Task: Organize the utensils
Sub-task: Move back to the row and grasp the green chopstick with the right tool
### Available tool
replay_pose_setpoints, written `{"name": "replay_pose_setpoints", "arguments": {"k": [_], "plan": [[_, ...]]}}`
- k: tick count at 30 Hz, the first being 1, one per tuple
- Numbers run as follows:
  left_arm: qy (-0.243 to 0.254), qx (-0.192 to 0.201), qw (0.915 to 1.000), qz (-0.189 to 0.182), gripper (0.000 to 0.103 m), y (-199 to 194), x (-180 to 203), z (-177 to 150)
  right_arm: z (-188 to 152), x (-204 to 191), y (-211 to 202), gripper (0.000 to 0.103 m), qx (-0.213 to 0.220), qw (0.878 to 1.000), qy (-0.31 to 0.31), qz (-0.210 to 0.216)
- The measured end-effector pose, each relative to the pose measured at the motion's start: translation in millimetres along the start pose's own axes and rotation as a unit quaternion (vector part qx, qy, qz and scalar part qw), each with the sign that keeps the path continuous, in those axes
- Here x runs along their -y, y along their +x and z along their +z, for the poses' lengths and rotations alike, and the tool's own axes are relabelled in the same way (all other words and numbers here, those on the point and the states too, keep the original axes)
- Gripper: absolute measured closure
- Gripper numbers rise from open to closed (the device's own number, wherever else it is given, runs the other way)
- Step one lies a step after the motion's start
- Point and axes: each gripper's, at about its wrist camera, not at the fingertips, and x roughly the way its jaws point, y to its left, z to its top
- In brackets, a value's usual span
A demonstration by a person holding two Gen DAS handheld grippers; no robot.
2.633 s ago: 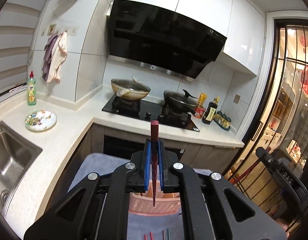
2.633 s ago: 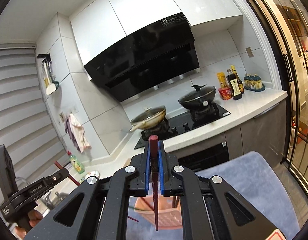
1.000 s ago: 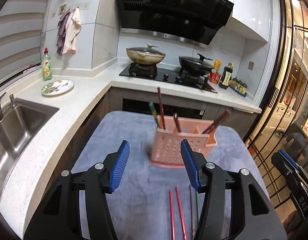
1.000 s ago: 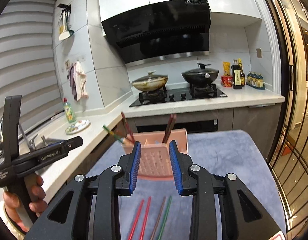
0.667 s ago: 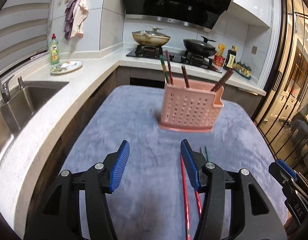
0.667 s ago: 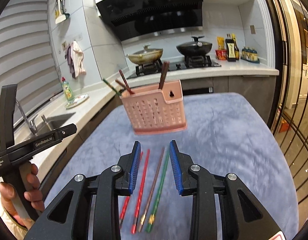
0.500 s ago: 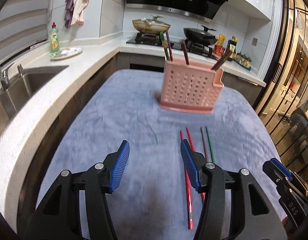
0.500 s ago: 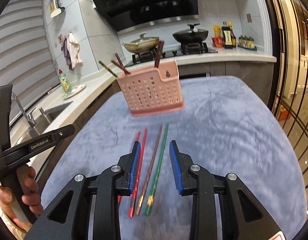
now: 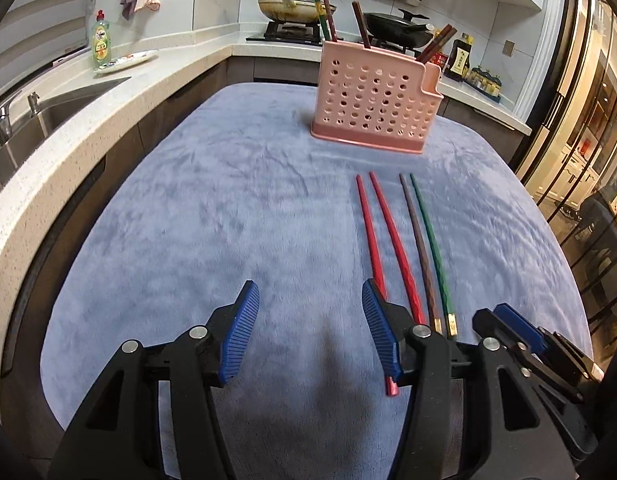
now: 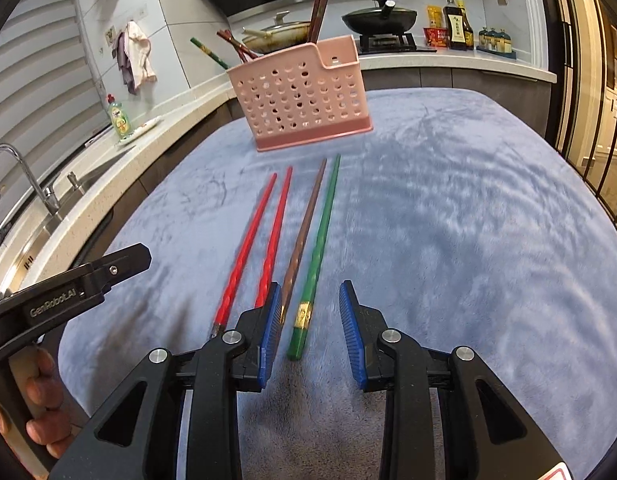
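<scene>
Left tongs [image 9: 308,332], right tongs [image 10: 308,324]: both agape, empty.

Holder [image 9: 372,104]: pink, patterned with round holes.
Cloth [image 9: 248,208]: blue-grey.
Chopsticks nearest the holder's left end [image 10: 268,236]: two red.
Next chopstick [image 10: 304,232]: brown, gold band.
Outermost chopstick [image 10: 320,236]: green, gold band.
Gripper pads [image 10: 350,332]: blue, ribbed.
Gripper bodies [image 9: 156,392]: black.

A home kitchen: gas hob [image 10: 386,42] with pans, sink [image 9: 48,108], dish soap [image 9: 101,42], range hood overhead.
</scene>
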Motion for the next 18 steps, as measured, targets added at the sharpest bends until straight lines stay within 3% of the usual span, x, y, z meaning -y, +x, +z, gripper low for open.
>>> {"name": "replay_pose_setpoints", "arguments": {"k": [11,18], "plan": [[0.004,-0.014,0.9999,-0.003,0.047,3,3,-14,-11,-3,24,0.08,-0.034,0.999,-0.002,-0.012],[0.008,-0.022,0.9997,-0.005,0.046,8,7,-18,-13,-7,26,0.083,-0.032,0.999,-0.017,-0.029]]}}
